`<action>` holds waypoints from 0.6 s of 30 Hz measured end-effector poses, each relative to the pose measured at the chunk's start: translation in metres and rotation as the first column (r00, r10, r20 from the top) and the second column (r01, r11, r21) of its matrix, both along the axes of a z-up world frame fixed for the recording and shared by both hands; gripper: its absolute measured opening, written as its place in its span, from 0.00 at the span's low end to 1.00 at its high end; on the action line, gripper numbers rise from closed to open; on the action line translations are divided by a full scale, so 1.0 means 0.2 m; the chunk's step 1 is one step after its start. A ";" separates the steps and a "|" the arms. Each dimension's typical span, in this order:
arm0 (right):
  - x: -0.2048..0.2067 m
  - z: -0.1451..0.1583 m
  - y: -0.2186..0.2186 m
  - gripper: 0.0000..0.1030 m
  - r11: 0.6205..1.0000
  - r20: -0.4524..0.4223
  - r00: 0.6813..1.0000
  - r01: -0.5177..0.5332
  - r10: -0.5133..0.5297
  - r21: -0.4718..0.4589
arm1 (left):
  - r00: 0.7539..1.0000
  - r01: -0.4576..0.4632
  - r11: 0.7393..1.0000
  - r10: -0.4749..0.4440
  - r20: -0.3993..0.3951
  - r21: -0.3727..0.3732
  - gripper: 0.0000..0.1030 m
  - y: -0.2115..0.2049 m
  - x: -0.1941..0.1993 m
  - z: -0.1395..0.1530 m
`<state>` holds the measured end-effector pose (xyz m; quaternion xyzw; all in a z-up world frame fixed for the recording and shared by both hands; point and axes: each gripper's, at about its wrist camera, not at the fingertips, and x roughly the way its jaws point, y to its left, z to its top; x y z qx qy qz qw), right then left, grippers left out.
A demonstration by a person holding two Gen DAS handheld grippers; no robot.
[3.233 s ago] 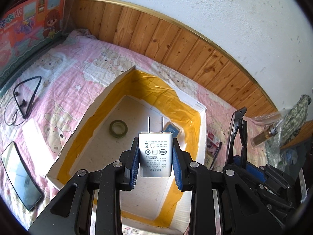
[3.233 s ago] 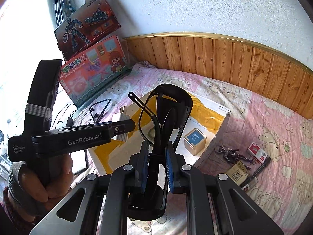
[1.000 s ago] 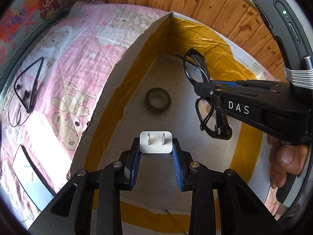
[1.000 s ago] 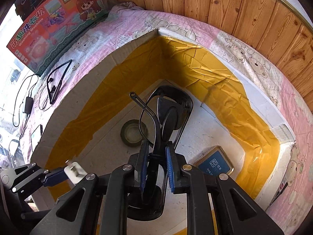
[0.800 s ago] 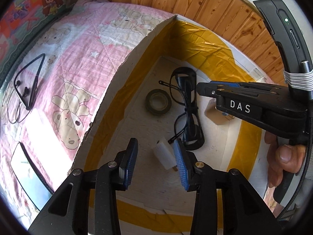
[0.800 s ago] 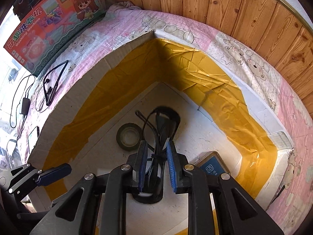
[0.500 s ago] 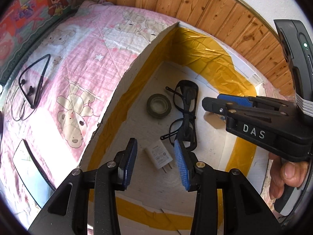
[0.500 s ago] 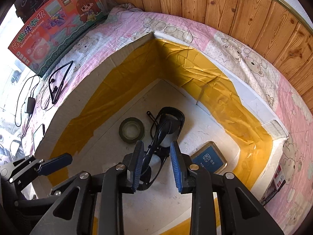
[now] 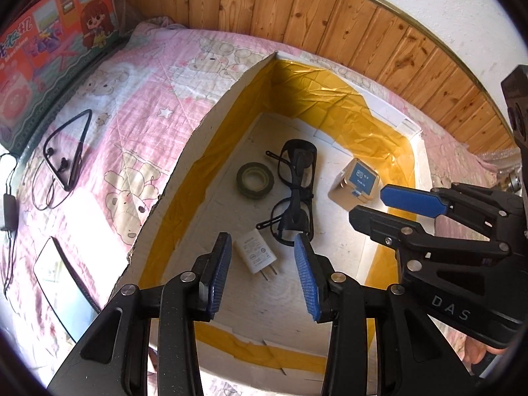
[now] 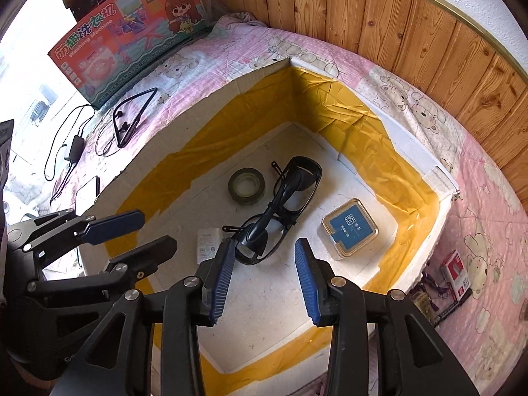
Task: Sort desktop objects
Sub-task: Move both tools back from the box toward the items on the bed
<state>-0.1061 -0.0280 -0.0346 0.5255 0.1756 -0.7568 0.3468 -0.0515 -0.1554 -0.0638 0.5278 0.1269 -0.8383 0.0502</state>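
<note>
A white box with yellow tape on its walls (image 9: pixel 211 151) (image 10: pixel 204 151) lies on the pink quilt. Inside it lie a white charger plug (image 9: pixel 255 254) (image 10: pixel 206 245), black glasses (image 9: pixel 294 191) (image 10: pixel 280 204), a tape roll (image 9: pixel 255 180) (image 10: pixel 246 185) and a small blue-topped case (image 9: pixel 359 178) (image 10: pixel 350 224). My left gripper (image 9: pixel 262 272) is open and empty above the plug; it also shows in the right wrist view (image 10: pixel 132 234). My right gripper (image 10: pixel 264 274) is open and empty above the glasses; it also shows in the left wrist view (image 9: pixel 386 204).
On the quilt left of the box lie neckband earphones (image 9: pixel 67 155) (image 10: pixel 132 118), a cable with adapter (image 10: pixel 71 148) and a phone (image 9: pixel 62 280). A toy box (image 10: pixel 128 29) stands at the back left. Small items, including a red packet (image 10: pixel 457 270), lie right of the box.
Both grippers opened and let go: the plug and the glasses now lie on the box floor. Both grippers have lifted back from the box, jaws wider apart.
</note>
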 end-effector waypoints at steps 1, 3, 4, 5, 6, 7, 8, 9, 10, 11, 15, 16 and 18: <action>0.02 0.02 0.02 0.40 1.000 -0.009 1.000 -0.003 0.003 -0.005 | 1.000 -0.002 1.000 0.002 -0.003 0.000 0.40 0.00 0.01 0.01; 0.05 0.06 0.04 0.45 1.000 -0.032 0.999 -0.011 0.010 -0.018 | 1.000 -0.003 1.000 0.003 -0.010 -0.001 0.40 0.01 0.01 0.02; 0.07 0.08 0.06 0.47 1.000 -0.045 0.999 -0.014 0.013 -0.024 | 1.000 -0.005 1.000 0.005 -0.014 -0.001 0.40 0.02 0.02 0.03; 0.08 0.10 0.08 0.47 0.999 -0.057 0.998 -0.018 0.016 -0.030 | 1.000 -0.003 1.000 0.003 -0.018 -0.002 0.40 0.03 0.03 0.04; 0.10 0.11 0.09 0.47 0.999 -0.066 0.998 -0.024 0.021 -0.035 | 1.000 -0.001 1.000 0.001 -0.020 -0.004 0.40 0.04 0.03 0.04; 0.12 0.12 0.11 0.47 0.999 -0.074 0.997 -0.028 0.025 -0.039 | 1.000 0.001 1.000 -0.001 -0.022 -0.006 0.40 0.05 0.04 0.05; 0.14 0.13 0.12 0.47 0.999 -0.083 0.996 -0.033 0.029 -0.043 | 1.000 0.006 1.000 -0.006 -0.027 -0.011 0.40 0.06 0.05 0.06; 0.16 0.14 0.13 0.47 0.998 -0.092 0.995 -0.038 0.034 -0.048 | 0.999 0.010 1.000 -0.011 -0.030 -0.020 0.40 0.08 0.05 0.06; 0.18 0.14 0.15 0.47 0.998 -0.100 0.994 -0.041 0.036 -0.050 | 0.999 0.011 0.999 -0.013 -0.036 -0.033 0.40 0.09 0.06 0.07; 0.20 0.15 0.16 0.47 0.998 -0.109 0.993 -0.046 0.040 -0.052 | 0.999 0.015 0.999 -0.017 -0.043 -0.045 0.40 0.11 0.07 0.08; 0.27 0.16 0.22 0.48 0.997 -0.155 0.986 -0.063 0.056 -0.044 | 0.998 0.024 0.997 -0.028 -0.058 -0.073 0.40 0.15 0.09 0.11; 0.28 0.17 0.23 0.48 0.997 -0.163 0.985 -0.065 0.057 -0.045 | 0.998 0.027 0.997 -0.031 -0.062 -0.072 0.41 0.17 0.10 0.12; 0.31 0.18 0.27 0.48 0.996 -0.177 0.983 -0.068 0.058 -0.050 | 0.997 0.035 0.997 -0.040 -0.072 -0.069 0.41 0.20 0.11 0.13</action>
